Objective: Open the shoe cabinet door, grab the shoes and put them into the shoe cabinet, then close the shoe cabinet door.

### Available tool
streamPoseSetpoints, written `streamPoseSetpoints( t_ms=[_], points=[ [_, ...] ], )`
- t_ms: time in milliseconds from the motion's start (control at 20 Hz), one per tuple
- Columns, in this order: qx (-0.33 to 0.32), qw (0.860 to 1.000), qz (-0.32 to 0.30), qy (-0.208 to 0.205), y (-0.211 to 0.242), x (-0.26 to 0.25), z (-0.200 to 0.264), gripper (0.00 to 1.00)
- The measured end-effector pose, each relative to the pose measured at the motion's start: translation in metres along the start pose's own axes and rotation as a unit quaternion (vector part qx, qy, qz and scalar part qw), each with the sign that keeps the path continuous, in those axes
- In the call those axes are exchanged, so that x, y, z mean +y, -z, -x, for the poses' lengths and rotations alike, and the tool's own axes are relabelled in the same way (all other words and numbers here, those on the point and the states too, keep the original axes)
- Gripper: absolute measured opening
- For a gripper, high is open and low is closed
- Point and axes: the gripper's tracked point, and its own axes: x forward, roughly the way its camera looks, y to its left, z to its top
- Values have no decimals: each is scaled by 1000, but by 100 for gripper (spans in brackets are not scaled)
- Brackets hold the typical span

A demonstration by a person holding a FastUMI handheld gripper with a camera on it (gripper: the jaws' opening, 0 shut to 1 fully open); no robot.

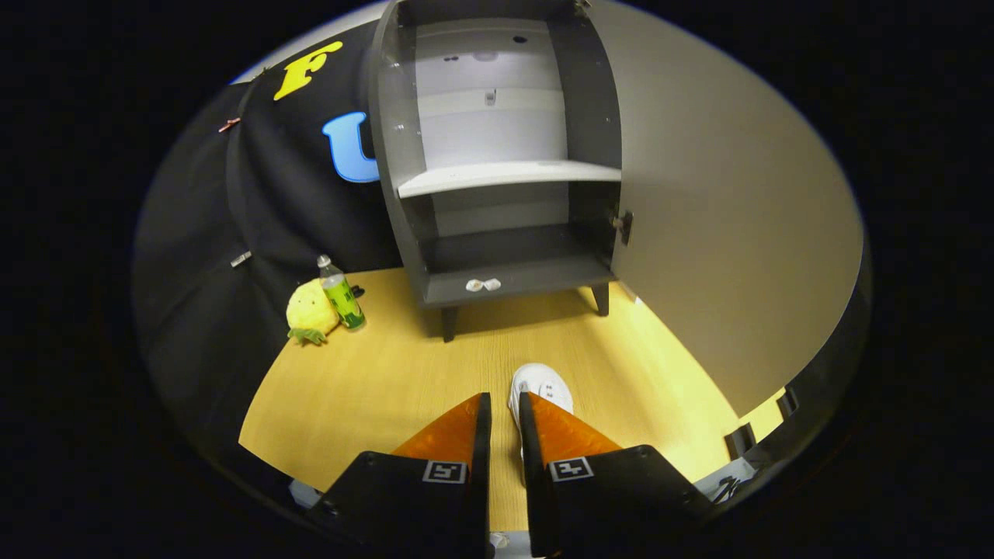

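Cabinet (497,155) stands ahead on floor (373,388), door (714,210) swung wide to the right, hinge side at cab's right wall. Door step looks done. Inside: pale shelf (505,175) mid-height, bottom deck (516,279) w/ a small white crumpled bit (483,285) near its front lip.

Gripper (505,407) fingers narrow, a thin gap btwn them. Shoe (541,386), white, sits at the right finger's tip and partly behind it. Can't tell if either finger touches it; both pressing on it not shown, so grasp unconfirmed. Looks like shoe is offset right of the gap, not centred.

Bottle (342,293) + yellow plush (309,312) off to the left by the booth wall, well apart from shoe and cab.

Risks, judged from this:
- Gap too narrow and off-centre → closing or pushing fwd may nudge shoe away or pinch only its edge; edge pinch likely to slip on lift.
- If shoe is carried by one edge it will hang/tilt → toe may catch bottom deck lip or shelf edge on entry.
- Open door close on the right → wide swing of gripper could knock it.
- White bit on deck may get shoved back or sit under shoe; minor.
- Cab on thin legs (448,324); hard push w/ shoe could shift it.
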Motion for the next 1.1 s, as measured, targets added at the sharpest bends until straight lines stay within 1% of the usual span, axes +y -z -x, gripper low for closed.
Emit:
streamPoseSetpoints(
  t_ms=[200,400,650,1100],
  points=[
    [53,998,-5,15,59,-12,-26,24],
    [85,996,-18,14,96,-20,-50,24],
    [97,995,-14,14,118,-26,-71,24],
    [100,995,-25,14,133,-29,-104,24]
  ],
)
